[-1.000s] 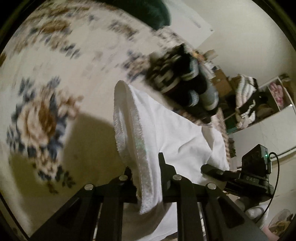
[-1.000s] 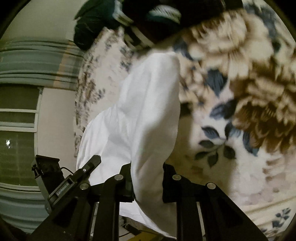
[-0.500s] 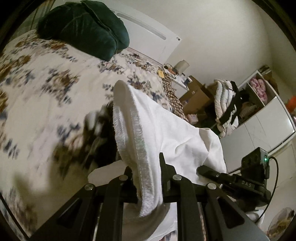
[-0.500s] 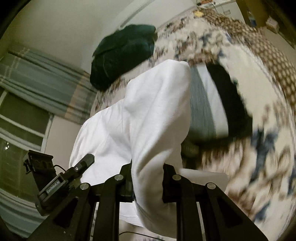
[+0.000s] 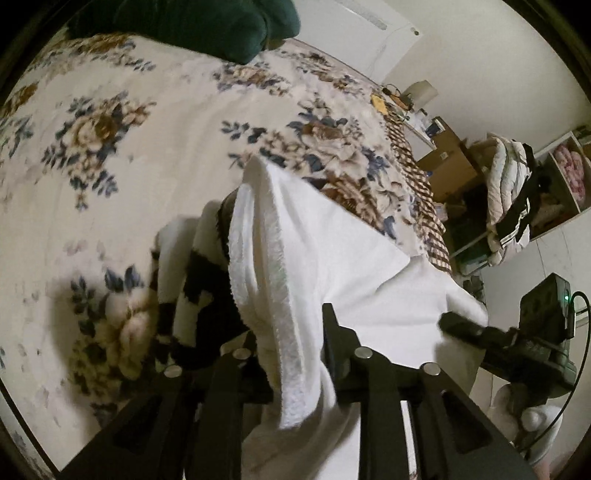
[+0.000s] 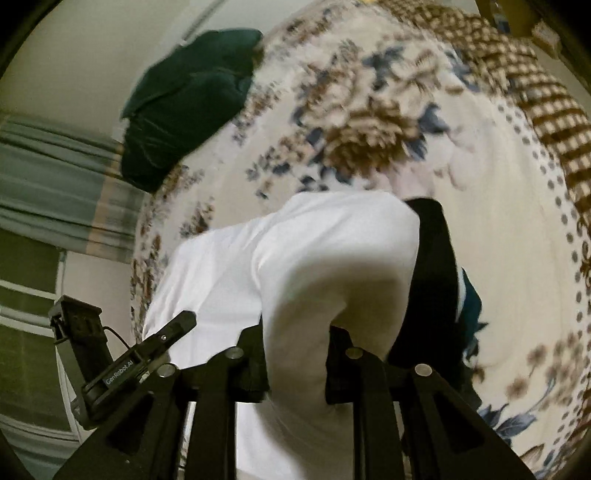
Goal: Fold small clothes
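Note:
A white garment [image 5: 332, 258] hangs stretched between both grippers above the floral bedspread [image 5: 110, 155]. My left gripper [image 5: 291, 332] is shut on its ribbed hem edge. My right gripper [image 6: 295, 332] is shut on a smooth fold of the same white garment [image 6: 314, 258]. The right gripper also shows at the right of the left wrist view [image 5: 498, 332]. The left gripper shows at the lower left of the right wrist view [image 6: 140, 354]. A pile of black-and-white striped clothes [image 5: 192, 288] lies on the bed under the garment; it shows dark in the right wrist view [image 6: 436, 280].
A dark green pillow [image 5: 207, 22] lies at the head of the bed, also in the right wrist view [image 6: 184, 107]. A brown checked blanket [image 5: 413, 173] edges the bed. Boxes and shelves [image 5: 517, 192] with bundled laundry stand beyond. Curtains and a window [image 6: 44, 206] are at the left.
Both grippers have swung with the white garment across the bed. The striped clothes pile has shifted from far ahead to below and beside the garment. The grips have not changed.

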A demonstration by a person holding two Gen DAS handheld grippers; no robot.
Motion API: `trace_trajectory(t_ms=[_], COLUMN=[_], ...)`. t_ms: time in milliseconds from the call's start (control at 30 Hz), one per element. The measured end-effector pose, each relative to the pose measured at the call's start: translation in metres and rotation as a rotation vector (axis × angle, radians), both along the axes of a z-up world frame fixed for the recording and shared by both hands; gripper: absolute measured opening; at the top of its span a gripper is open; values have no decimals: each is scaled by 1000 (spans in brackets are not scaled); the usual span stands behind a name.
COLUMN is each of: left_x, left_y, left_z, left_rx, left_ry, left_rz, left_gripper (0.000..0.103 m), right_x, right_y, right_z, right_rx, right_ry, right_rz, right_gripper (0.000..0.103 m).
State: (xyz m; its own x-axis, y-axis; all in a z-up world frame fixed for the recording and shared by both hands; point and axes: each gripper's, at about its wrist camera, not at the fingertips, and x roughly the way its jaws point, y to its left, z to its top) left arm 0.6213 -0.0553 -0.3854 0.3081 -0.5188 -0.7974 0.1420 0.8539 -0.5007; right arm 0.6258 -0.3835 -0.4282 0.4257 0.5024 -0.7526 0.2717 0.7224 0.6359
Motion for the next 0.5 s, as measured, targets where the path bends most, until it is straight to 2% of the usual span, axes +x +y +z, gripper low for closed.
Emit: trace_trajectory(t_ms=[67, 100, 200, 400, 500], left_x=[-8, -14, -25, -37, -40], left_y=[6, 12, 25, 34, 33], left_z=[2, 4, 10, 5, 1], left_rx=[-16, -27, -21, -35, -24], left_ry=[16, 25, 24, 34, 33], left_rz=[18, 27, 69, 97, 100], left_gripper=[28, 32, 57, 57, 57], right_x=[-10, -16, -45, -88, -106], right_y=[-5, -6, -9, -1, -6], right_z=[-2, -1, 0, -11, -21], right_rx=[20, 17, 15, 36, 75], right_ry=[-2, 0, 1, 8, 38], right_rz=[-24, -33, -62, -88, -154], right_gripper=[44, 48, 51, 51, 51])
